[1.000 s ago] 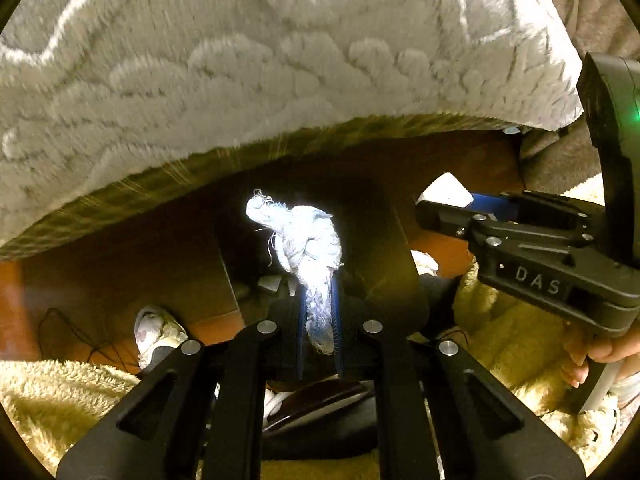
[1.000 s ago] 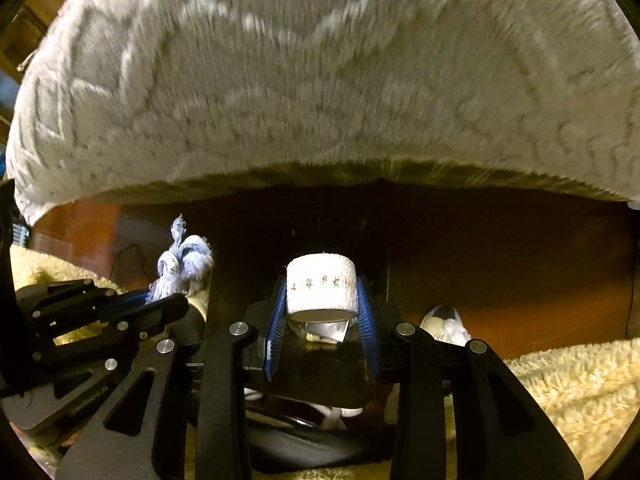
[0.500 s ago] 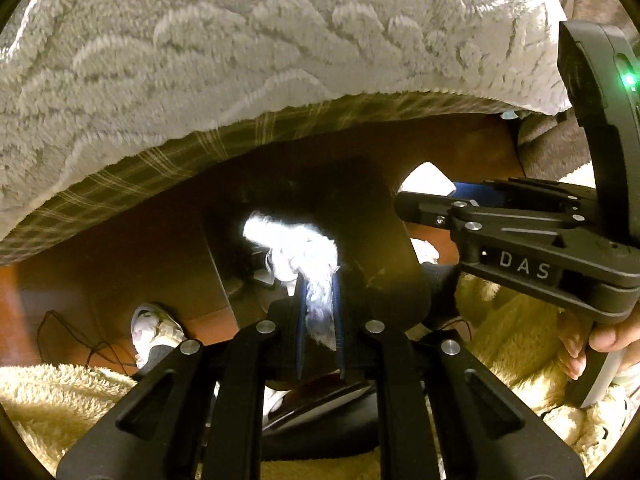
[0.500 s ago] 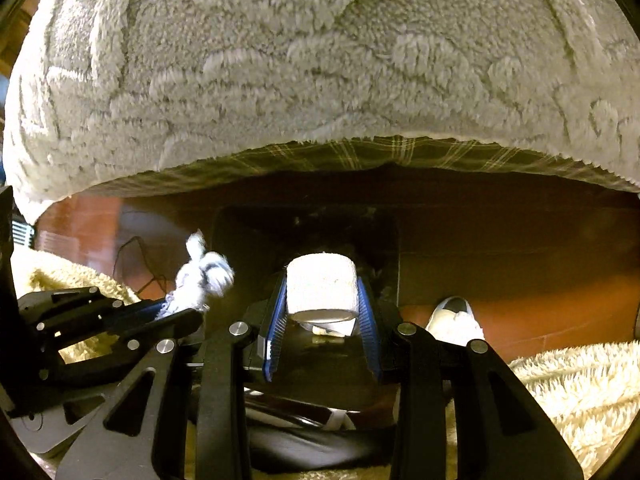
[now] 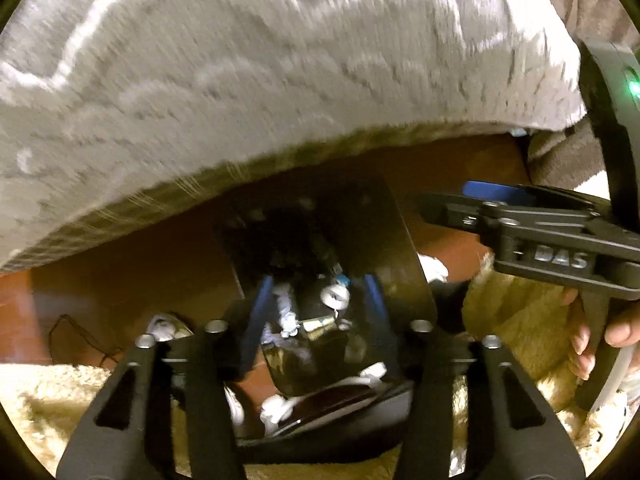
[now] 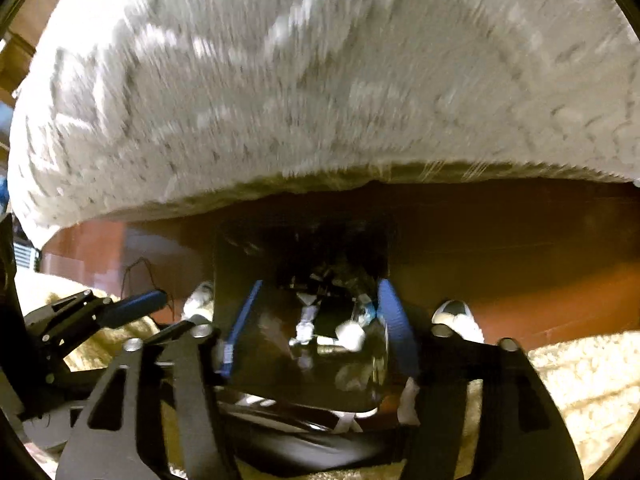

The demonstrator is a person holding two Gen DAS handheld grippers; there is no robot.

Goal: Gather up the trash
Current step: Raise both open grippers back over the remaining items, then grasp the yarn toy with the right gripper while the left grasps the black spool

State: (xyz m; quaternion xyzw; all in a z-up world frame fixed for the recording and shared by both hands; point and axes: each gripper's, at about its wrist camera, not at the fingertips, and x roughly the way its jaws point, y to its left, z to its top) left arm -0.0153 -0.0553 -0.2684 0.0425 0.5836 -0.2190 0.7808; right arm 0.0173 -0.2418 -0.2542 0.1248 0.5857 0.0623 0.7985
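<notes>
A black trash bin stands open on the floor below both grippers; it also shows in the right wrist view. My left gripper is open and empty above the bin's mouth. White crumpled tissue and a pale wad lie inside the bin. My right gripper is open and empty above the same bin. A white wad and paper scraps lie inside it. The right gripper shows at the right of the left wrist view, and the left gripper at the left of the right wrist view.
A grey fleece blanket hangs over the bed edge above the bin. Brown wooden bed side lies behind it. Cream shaggy rug covers the floor. White shoes sit beside the bin, and a thin cable lies left.
Both grippers opened. The tissue left the left gripper and the white roll left the right gripper; both dropped into the bin. The views shifted down slightly with blur.
</notes>
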